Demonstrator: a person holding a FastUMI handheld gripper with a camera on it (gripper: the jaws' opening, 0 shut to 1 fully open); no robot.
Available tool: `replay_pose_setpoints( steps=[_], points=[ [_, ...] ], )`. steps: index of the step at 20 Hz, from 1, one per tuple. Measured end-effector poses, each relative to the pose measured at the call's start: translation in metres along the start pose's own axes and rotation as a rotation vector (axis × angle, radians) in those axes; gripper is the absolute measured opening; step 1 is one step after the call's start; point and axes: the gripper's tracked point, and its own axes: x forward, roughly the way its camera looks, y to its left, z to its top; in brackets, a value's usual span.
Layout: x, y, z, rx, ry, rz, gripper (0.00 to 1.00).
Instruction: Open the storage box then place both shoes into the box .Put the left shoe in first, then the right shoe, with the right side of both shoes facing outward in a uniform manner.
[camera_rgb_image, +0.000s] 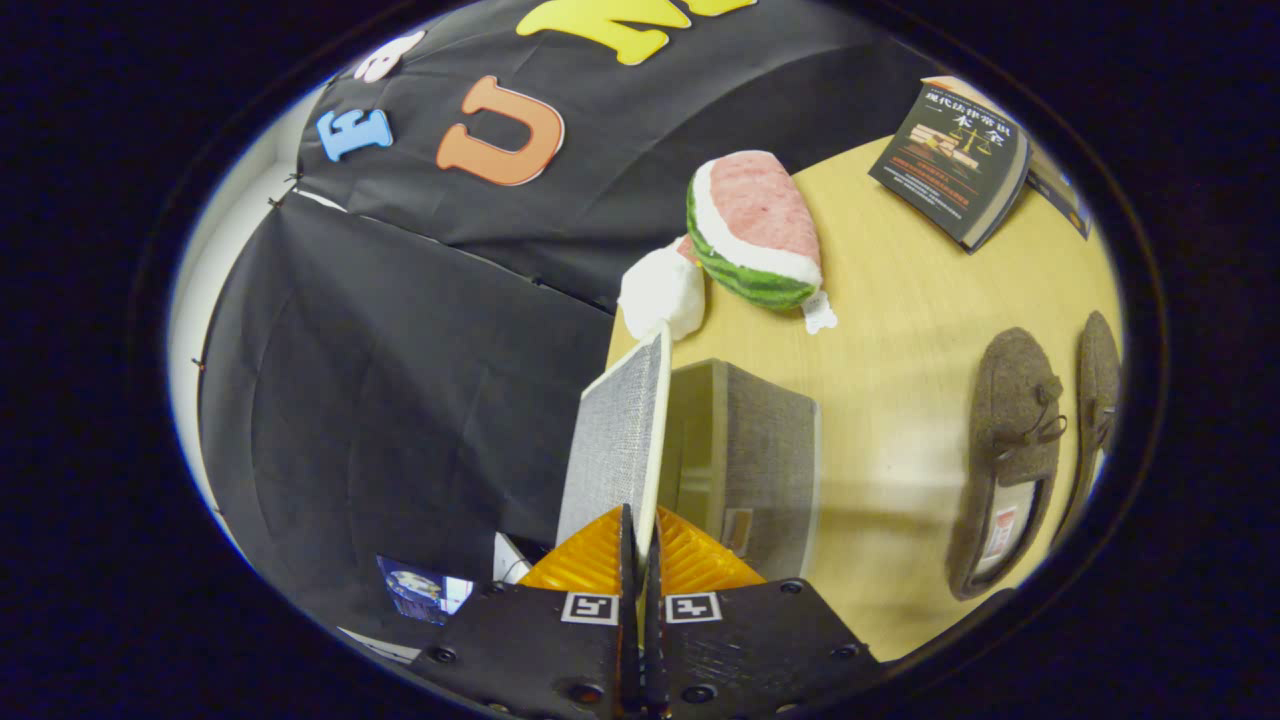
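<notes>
A grey fabric storage box (745, 455) stands on the wooden table just ahead of my fingers. Its lid (612, 440) is swung up and stands nearly on edge beside the open box. My gripper (640, 545) is shut on the lid's near rim, one finger on each face. Two brown felt shoes lie side by side beyond the box on the far side from the lid, the nearer shoe (1010, 450) with its white insole showing, the other shoe (1095, 400) partly cut off behind it. The inside of the box is mostly hidden.
A watermelon-slice plush (755, 230) and a white soft object (660, 290) lie on the table (900, 330) beyond the box. A dark book (950, 160) rests further off, with a second book (1060, 185) behind it. Black cloth walls the lid's side.
</notes>
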Motion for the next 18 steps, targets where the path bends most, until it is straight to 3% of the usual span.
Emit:
replay_pose_setpoints(
  steps=[7, 14, 18],
  points=[
    [-0.004, 0.075, 0.000, -0.070, -0.042, 0.001, 0.03],
    [0.036, 0.146, -0.006, -0.163, -0.012, -0.029, 0.03],
    [0.061, 0.181, 0.001, -0.124, -0.013, -0.014, 0.06]
  ],
)
